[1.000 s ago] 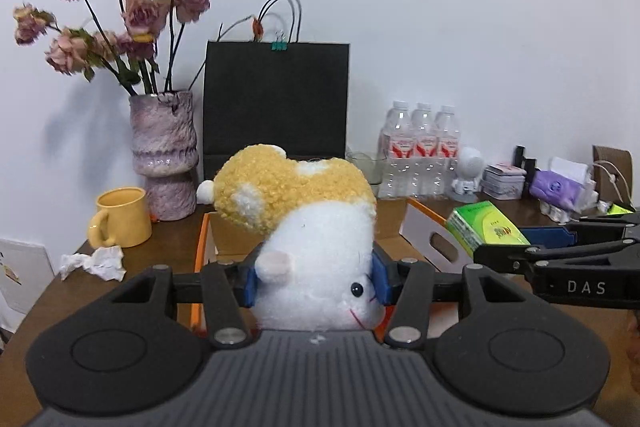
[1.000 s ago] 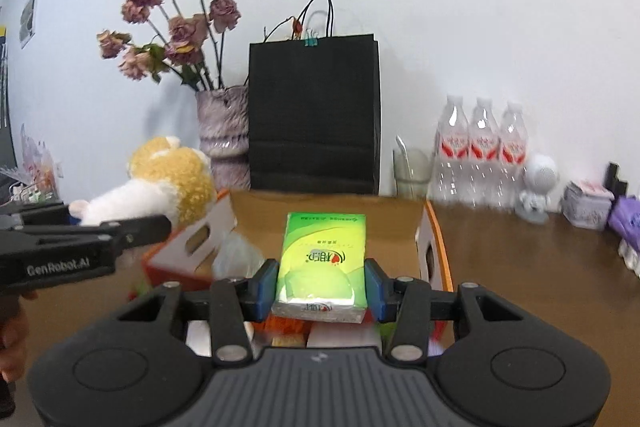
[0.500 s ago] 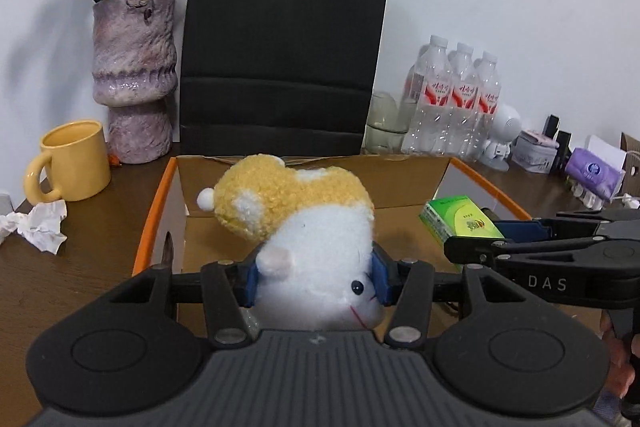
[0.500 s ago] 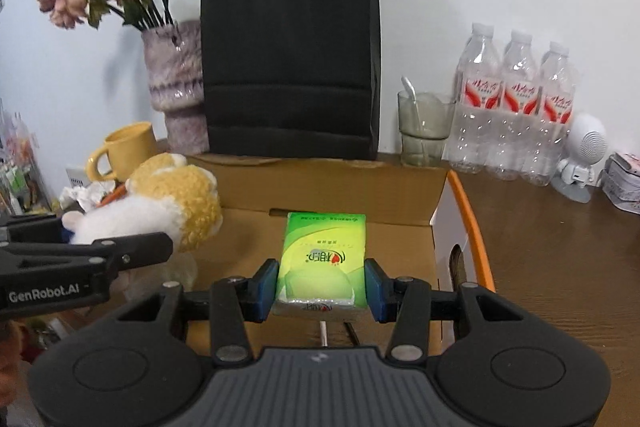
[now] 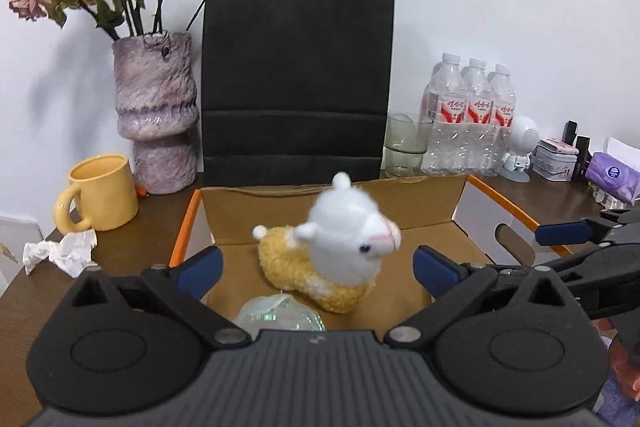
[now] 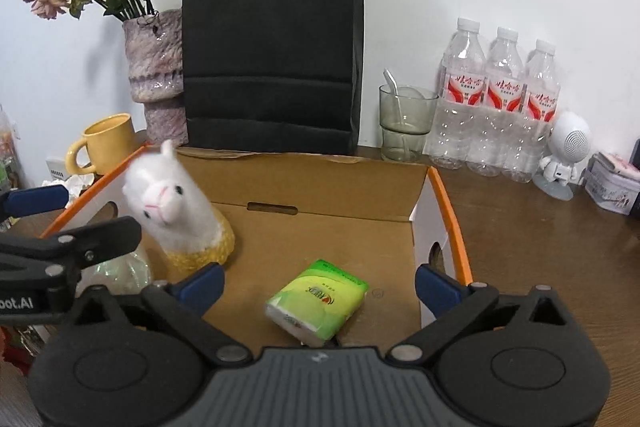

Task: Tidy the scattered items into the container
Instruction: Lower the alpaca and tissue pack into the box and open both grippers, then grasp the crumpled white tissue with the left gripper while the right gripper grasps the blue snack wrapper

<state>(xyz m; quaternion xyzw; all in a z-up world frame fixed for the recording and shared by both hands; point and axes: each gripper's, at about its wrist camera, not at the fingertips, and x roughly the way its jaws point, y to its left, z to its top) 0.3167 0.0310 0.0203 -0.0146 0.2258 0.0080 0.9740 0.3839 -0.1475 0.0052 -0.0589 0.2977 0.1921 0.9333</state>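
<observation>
Box (image 6: 420,223) floor lies bare between plush alpaca (image 6: 176,203) and tissue pack (image 6: 318,299).

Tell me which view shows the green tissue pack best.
The right wrist view: the green tissue pack lies tilted on the cardboard box floor, in full view between the open right claw fingers. The left wrist view does not show it.

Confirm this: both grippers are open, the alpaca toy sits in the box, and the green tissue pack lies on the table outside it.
Wrong on the pack. The right wrist view shows the tissue pack lying inside the box, below the open right gripper. The alpaca toy does sit in the box, and the left gripper is open.
</observation>
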